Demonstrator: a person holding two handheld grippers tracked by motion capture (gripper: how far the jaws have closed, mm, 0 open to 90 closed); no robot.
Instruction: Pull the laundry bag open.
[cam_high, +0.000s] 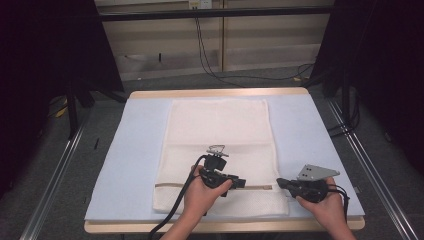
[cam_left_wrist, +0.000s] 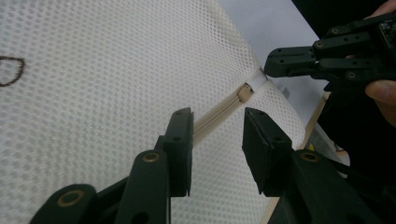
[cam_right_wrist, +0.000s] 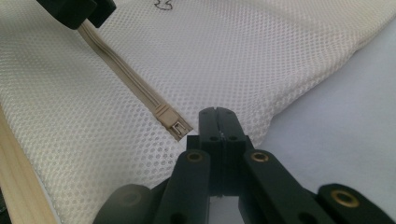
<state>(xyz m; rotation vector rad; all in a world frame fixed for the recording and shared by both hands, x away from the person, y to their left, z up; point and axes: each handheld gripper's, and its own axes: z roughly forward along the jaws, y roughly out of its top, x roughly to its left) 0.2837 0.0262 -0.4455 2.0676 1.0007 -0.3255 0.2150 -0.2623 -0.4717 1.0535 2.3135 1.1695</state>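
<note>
Left gripper (cam_left_wrist: 216, 140) is hovering over the beige zipper (cam_left_wrist: 219, 113) of the cream mesh laundry bag (cam_high: 218, 150), jaws still a bit apart with the zipper track running up between them, pads not pressing on anything yet as far as I can see. No earlier shot to compare, so that's just how it sits.

Right gripper (cam_right_wrist: 217, 112) has its jaws fully together, pinching the mesh corner of the bag right beside the zipper's end stop (cam_right_wrist: 170, 122), near the bag's right edge. Looks like it's pinning the fabric so the zip can be worked.

Bag itself lies flat on the pale blue mat (cam_high: 140, 130) covering the tabletop, its zipper running parallel to the near edge, closer to the near right corner than the far side.

Progress-wise, my read is early-to-mid: the anchor grip is done, and the left one is lined up on the track but hasn't clamped. I can't clearly make out the slider pull under it, so whether the zip is open or closed along its length is hard to say. Left to do: grab and pull.
</note>
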